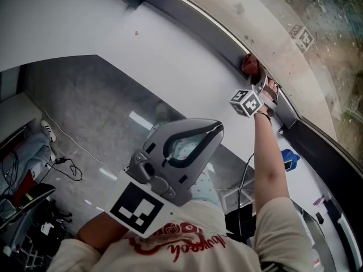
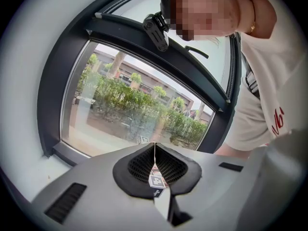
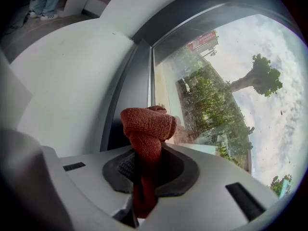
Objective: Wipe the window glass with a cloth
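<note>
A rust-red cloth (image 3: 147, 126) is bunched between the jaws of my right gripper (image 3: 146, 153), which is shut on it. The cloth's top lies against the lower corner of the window glass (image 3: 216, 95), beside the dark frame (image 3: 139, 81). In the head view the right gripper (image 1: 262, 84) reaches out at arm's length, with the cloth (image 1: 249, 64) pressed at the frame's edge. My left gripper (image 1: 214, 129) hangs close to the body, away from the window. Its jaws meet with nothing between them (image 2: 154, 150), and they face a second pane (image 2: 134, 109).
A square marker (image 1: 302, 37) is stuck on the glass. Below lie a grey floor with cables (image 1: 62, 166), a shoe (image 1: 48, 130) and a blue object (image 1: 289, 158). A white wall (image 1: 170, 44) borders the frame. The person's white shirt (image 2: 260, 95) fills the left gripper view's right side.
</note>
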Motion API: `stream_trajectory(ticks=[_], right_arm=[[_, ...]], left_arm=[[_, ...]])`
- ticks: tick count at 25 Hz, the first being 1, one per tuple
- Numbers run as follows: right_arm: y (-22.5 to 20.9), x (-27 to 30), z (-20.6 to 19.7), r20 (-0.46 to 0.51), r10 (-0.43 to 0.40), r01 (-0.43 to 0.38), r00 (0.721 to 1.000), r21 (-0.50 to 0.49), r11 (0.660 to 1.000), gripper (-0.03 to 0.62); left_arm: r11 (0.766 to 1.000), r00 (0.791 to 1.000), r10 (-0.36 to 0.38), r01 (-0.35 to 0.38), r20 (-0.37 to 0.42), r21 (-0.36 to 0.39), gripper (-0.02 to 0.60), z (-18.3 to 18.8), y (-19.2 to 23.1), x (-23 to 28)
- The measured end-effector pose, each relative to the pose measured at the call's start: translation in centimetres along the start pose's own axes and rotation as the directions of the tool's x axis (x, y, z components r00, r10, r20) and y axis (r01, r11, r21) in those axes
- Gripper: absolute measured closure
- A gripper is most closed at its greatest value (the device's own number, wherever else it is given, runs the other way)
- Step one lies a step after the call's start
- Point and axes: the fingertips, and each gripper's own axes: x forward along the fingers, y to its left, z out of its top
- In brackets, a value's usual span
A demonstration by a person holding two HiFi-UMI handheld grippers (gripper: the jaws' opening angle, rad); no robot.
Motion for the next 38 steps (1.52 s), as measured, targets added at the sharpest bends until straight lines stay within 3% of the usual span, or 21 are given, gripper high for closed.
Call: stream_trajectory(ticks=[5,7,10,16,21,25,33,38], right_arm=[[-0.9,-1.0,0.9,-0.048,0.027,-0.025,0.998,0.043,0.999,0.523],[-2.8,-3.4,3.0,0.005,-0.002,0.002,1.000,0.085,0.996,0.523],[-8.6,-8.9,7.4,0.138,-0.119,0.100,0.983,0.137,0.986,0.523],[-22.3,-20.7,13.6,0.212,-0.375,0.309,0.903,0.286,0.907,0.523],[-30.0,-28.1,19.0,0.290,-0.560,0.496,0.776,0.267,0.826,0.523],[-33.8,-30.3,21.2,0.271,-0.652,0.592,0.708,0.276,0.758,0.523],[-37.5,-32.3,24.5,0.280,-0.732,0.708,0.622,0.199,0.678,0.523],[-37.4,-32.1,24.2,0.289,-0.744,0.731,0.603,0.174,0.660,0.523]], left_arm=[[1.000,1.000,0.014,-0.014,0.009,0.018,0.560,0.2,-0.2,-0.6],[1.000,0.999,0.021,-0.022,0.032,0.015,0.560,1.0,-0.7,-1.0],[0.999,0.995,0.015,-0.019,0.094,0.039,0.560,3.2,-1.7,-1.8],[0.993,0.982,-0.093,0.078,0.166,0.091,0.560,6.8,-2.2,-3.1],[0.957,0.975,-0.211,0.193,0.067,0.216,0.560,8.0,-1.8,-5.2],[0.945,0.970,-0.242,0.228,0.034,0.234,0.560,8.6,0.2,-7.0],[0.950,0.967,-0.252,0.240,0.034,0.201,0.560,8.7,3.0,-9.1],[0.965,0.969,-0.234,0.222,0.074,0.142,0.560,7.3,3.5,-8.7]])
